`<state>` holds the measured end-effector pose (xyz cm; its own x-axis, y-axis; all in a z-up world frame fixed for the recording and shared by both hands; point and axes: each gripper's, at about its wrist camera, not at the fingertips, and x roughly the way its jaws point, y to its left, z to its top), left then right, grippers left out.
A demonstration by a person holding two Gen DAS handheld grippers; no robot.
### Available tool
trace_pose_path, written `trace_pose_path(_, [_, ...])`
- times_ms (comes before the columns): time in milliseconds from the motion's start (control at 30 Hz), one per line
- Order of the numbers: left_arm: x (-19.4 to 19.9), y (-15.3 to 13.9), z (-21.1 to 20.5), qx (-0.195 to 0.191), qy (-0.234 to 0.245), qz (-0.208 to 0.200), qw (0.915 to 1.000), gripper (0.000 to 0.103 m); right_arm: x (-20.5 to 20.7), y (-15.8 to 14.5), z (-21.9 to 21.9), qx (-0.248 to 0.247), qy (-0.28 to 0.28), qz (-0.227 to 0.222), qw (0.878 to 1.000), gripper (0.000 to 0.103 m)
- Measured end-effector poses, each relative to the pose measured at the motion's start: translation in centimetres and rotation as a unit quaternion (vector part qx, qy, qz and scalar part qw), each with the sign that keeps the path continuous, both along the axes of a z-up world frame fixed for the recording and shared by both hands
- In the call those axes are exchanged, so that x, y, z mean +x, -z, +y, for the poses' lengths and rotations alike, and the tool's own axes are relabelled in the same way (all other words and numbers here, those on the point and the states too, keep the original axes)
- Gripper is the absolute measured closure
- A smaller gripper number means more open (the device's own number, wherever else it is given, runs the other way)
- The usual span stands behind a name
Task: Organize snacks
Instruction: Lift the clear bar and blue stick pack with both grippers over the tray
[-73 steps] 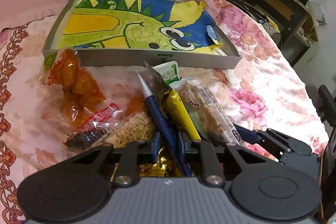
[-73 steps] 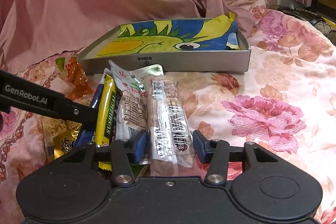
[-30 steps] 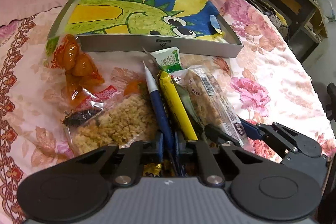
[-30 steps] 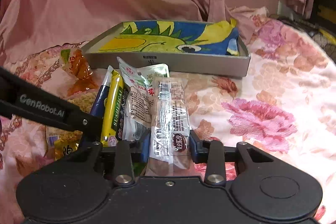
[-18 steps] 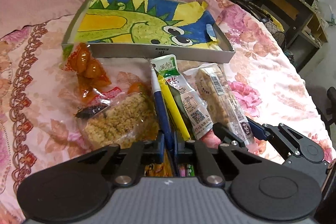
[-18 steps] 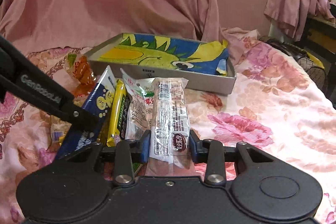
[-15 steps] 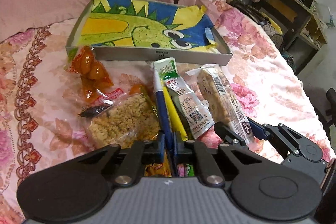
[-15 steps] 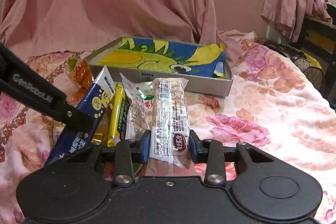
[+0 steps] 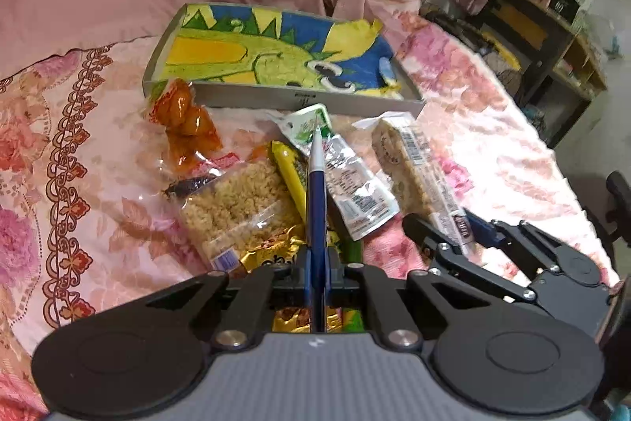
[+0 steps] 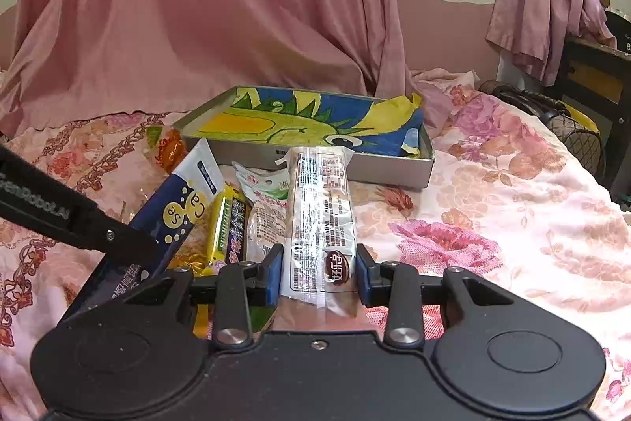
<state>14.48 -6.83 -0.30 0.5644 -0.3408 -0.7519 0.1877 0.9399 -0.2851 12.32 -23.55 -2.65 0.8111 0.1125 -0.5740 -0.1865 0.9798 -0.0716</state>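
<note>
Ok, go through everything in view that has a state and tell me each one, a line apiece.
Left hand-held gripper: shut on the blue packet.
Blue packet: edge-on, lifted above the pile.
Right hand-held gripper: shut on the clear-wrapped bar.
Clear-wrapped bar: sealed, held lengthwise.
Tray: open, lined with a dinosaur picture, no snacks seen inside.
Yellow bar: lying on the bedspread.
Orange snack bag: sealed, lying beside the tray.

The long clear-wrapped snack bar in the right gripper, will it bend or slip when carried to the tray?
The long clear-wrapped snack bar juts straight past the right gripper without drooping, so it probably stays stiff. Its glossy film may slip. It looks crumbly, so hard squeezing could crack it.
</note>
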Motion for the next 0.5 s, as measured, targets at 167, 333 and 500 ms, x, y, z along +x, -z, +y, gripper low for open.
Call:
trace_pose_path(167, [0.3,-1.7,0.4,0.0,-0.012,-0.026,0.9996,0.097,-0.5,-0.7,0.0,0.011,-0.005,-0.024,1.0,0.065])
trace_pose_path(333, [2.4,-4.0,0.6,0.002,-0.017,-0.065,0.9977,0.097,0.3,-2.0,-0.1,0.03,-0.005,-0.057,0.998,0.065])
trace_pose_path(500, [6.9,-5.5,0.6,-0.003,-0.028,-0.091,0.9954,0.097,3.5,-3.4,-0.2,0.047,0.004,-0.094,0.995,0.065])
